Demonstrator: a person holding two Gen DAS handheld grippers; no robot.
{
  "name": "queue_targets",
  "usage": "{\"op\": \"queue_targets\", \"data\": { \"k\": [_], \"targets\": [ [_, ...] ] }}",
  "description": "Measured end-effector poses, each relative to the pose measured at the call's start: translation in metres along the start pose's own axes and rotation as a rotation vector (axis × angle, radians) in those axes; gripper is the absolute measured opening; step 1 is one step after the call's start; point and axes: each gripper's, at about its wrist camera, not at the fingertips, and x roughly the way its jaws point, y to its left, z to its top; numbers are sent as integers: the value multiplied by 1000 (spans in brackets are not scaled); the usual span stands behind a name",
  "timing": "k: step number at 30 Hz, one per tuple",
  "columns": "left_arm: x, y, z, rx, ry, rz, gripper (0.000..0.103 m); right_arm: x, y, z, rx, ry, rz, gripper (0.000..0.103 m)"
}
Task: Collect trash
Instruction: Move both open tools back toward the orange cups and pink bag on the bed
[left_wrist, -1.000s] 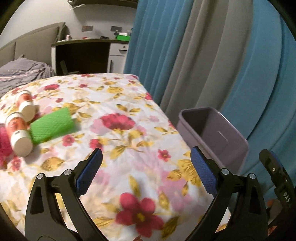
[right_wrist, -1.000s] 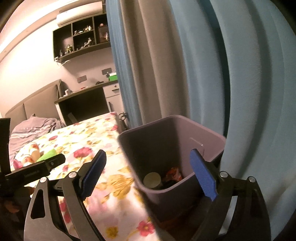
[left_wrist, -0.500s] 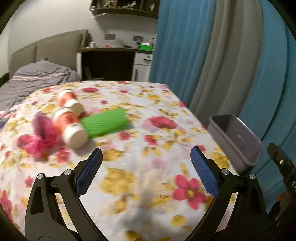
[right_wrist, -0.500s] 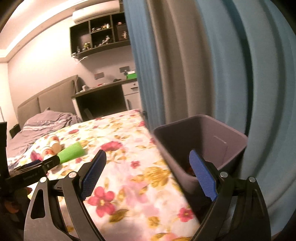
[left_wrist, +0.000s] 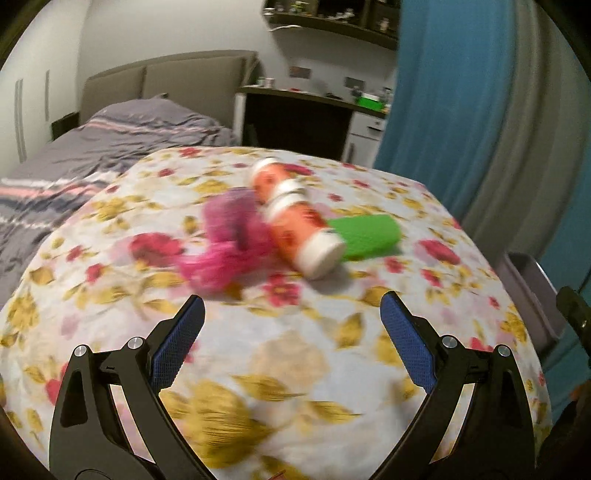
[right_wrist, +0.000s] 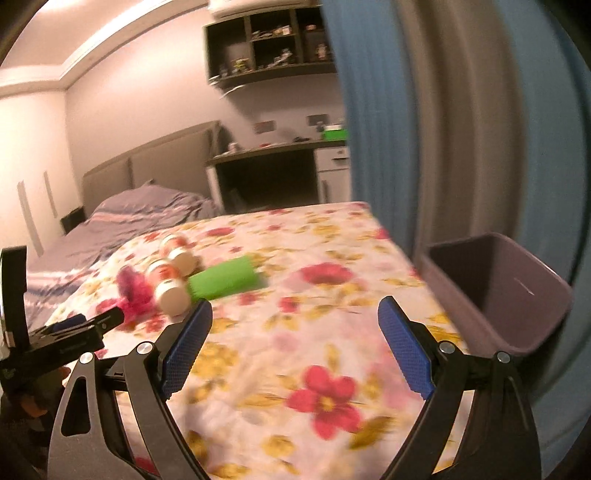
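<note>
Floral bedsheet (left_wrist: 295, 350) spread across most of both views, blurred by motion; grey striped bedding (left_wrist: 92, 155) at upper left, blue and grey curtains (left_wrist: 480, 110) down the right, dark desk (left_wrist: 295, 122) at the back wall.

Near the centre of the left wrist view, clustered together: green roll (left_wrist: 364, 236), orange bottle with white cap (left_wrist: 306, 236) lying on its side and touching the roll, second orange bottle (left_wrist: 267, 177) just behind it, crumpled pink wrapper (left_wrist: 229, 243) against the bottles on the left. Same cluster at centre left in the right wrist view, green roll (right_wrist: 225, 278) rightmost, pink wrapper (right_wrist: 133, 291) leftmost.

Purple bin (right_wrist: 495, 291) at the right edge of the right wrist view, beside the bed and against the curtain; only its rim (left_wrist: 532, 291) at far right in the left view. Contents not visible.

Left gripper (left_wrist: 291, 343) low in frame, spread wide over bare sheet, short of the cluster, grasping nothing. Right gripper (right_wrist: 295, 347) likewise released, blue pads (right_wrist: 404, 350) far apart, nothing between them.
</note>
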Motion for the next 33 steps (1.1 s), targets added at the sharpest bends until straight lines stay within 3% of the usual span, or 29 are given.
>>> {"op": "queue_targets", "data": {
  "k": [8,17,25,33],
  "targets": [
    [-4,69,11,-82,-28,106,94,47,65,6,-85,65,129,88],
    [4,124,23,-158,-39,179,94,110,127,4,-189,137,185,88],
    [16,147,29,-181,-31,176,94,159,157,-1,-240,206,197,79],
    [24,147,31,-164,-19,127,94,179,165,-2,-256,255,219,74]
  ]
}}
